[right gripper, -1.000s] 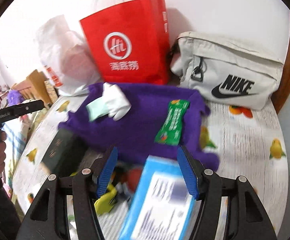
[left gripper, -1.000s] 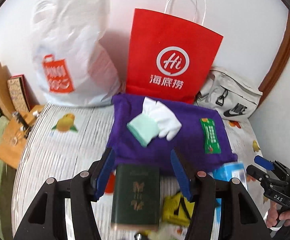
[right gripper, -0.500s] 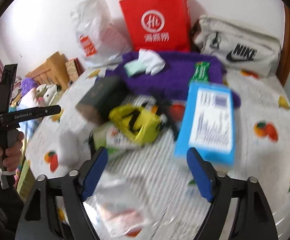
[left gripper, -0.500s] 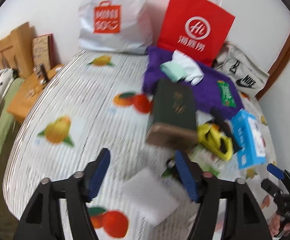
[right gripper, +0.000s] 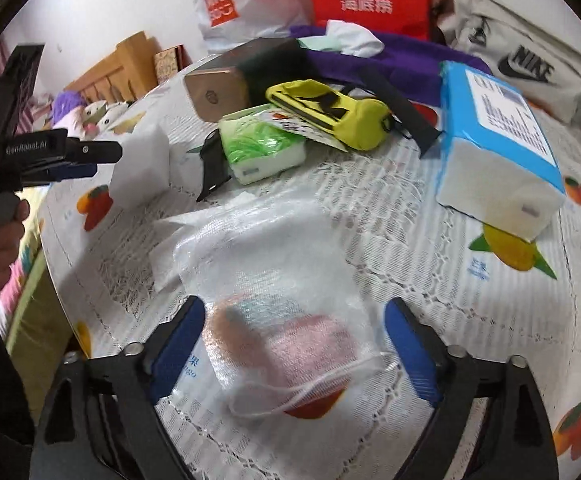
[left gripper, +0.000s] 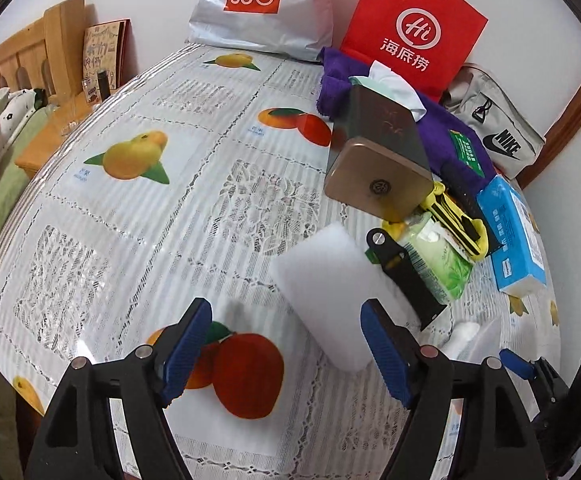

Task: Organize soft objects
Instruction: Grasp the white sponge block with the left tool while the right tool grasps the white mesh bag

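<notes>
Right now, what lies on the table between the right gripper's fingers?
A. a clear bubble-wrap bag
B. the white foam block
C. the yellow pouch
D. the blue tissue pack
A: in the right wrist view, the clear bubble-wrap bag lies between the opening jaws of the right gripper, whose pads are not yet pressing on it.

MINISO bag [left gripper: 258,4], NIKE pouch [left gripper: 498,132]
</notes>
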The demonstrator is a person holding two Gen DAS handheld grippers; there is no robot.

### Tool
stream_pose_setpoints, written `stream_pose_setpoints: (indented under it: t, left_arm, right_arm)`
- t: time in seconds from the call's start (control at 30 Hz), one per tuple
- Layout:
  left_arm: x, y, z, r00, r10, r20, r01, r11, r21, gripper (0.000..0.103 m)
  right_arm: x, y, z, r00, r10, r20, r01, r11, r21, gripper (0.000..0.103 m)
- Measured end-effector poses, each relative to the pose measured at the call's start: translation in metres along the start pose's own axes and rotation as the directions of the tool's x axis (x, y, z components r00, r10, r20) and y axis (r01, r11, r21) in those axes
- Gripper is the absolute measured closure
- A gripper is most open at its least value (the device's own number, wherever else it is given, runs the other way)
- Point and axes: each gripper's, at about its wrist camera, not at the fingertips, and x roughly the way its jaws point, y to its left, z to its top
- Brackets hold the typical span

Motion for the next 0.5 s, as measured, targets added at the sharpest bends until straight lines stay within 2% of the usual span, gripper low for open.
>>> stream_pose_setpoints:
  t: [0.13, 0.3, 0.4, 0.47, 0.5]
  left_arm:
    - [-0.001, -0.008, -0.003, 1.0, -0.014, 0.003, 0.014, 1.0, 0.006, 0.027]
    - [0.005, -0.024, -0.004, 0.999, -0.039, -0.005, 0.039, 0.999, 0.021, 0.026]
    - [0.014, -0.032, -0.002, 0.999, -0.046, -0.013, 0.047, 0.999, 0.017, 0.024]
    - [0.021, -0.036, 0.0, 0.999, -0.039, -0.027, 0.039, 0.999, 0.01, 0.024]
    - [0.025, -0.039, 0.001, 0.999, -0.036, -0.031, 0.036, 0.999, 0.007, 0.024]
  right_arm:
    - [0.007, 0.013, -0.003, 0.997, -0.076, 0.01, 0.077, 0.995, -0.064, 0.002]
    - [0.004, 0.01, -0.006, 0.995, -0.083, 0.05, 0.084, 0.996, -0.035, 0.005]
    - [-0.002, 0.008, -0.01, 0.992, -0.095, 0.077, 0.098, 0.995, -0.027, 0.018]
    - [-0.007, 0.005, -0.013, 0.991, -0.099, 0.092, 0.102, 0.994, -0.032, 0.037]
    - [-0.009, 0.003, -0.014, 0.99, -0.101, 0.097, 0.104, 0.994, -0.031, 0.041]
